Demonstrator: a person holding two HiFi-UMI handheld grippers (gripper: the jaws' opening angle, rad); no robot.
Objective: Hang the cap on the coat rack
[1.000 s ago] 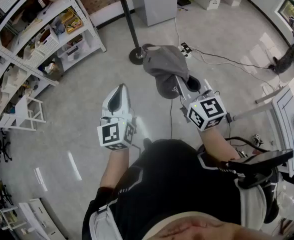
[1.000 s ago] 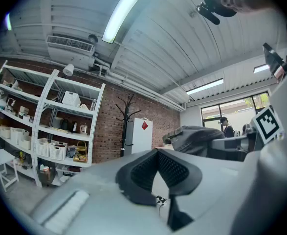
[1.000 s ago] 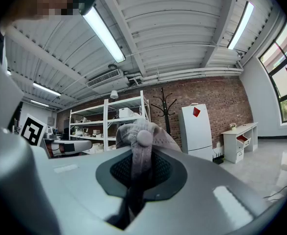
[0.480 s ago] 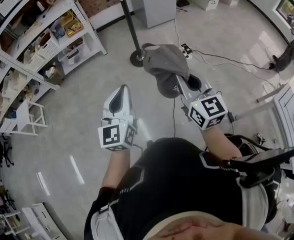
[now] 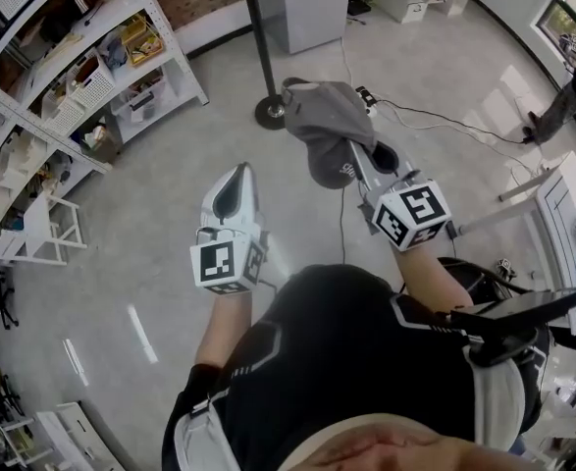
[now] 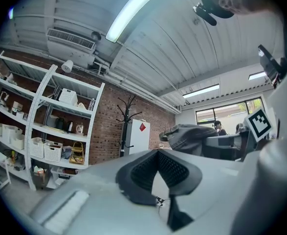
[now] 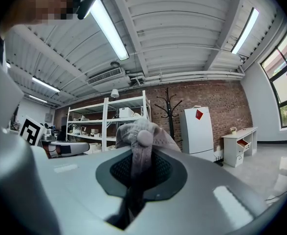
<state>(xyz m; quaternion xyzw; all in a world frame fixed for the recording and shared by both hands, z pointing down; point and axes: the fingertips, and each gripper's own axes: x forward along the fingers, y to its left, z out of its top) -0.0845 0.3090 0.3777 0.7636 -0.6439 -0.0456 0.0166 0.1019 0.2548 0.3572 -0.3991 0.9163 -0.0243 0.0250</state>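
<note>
Slightly closer than 1 second ago: my right tool (image 5: 354,157) has carried the cap (image 5: 327,124) a touch nearer the rack (image 5: 265,57).

Head view: the cap is held in the air and the rack stands further on. My left tool (image 5: 236,177) rides alongside.

Left gripper view: jaws pressed together, nothing in them.

Right gripper view: jaws pinch the cap's fabric, with the rack ahead.

I judge this the carry. Next I must close in, lift, and settle the cap over 1 hook.
</note>
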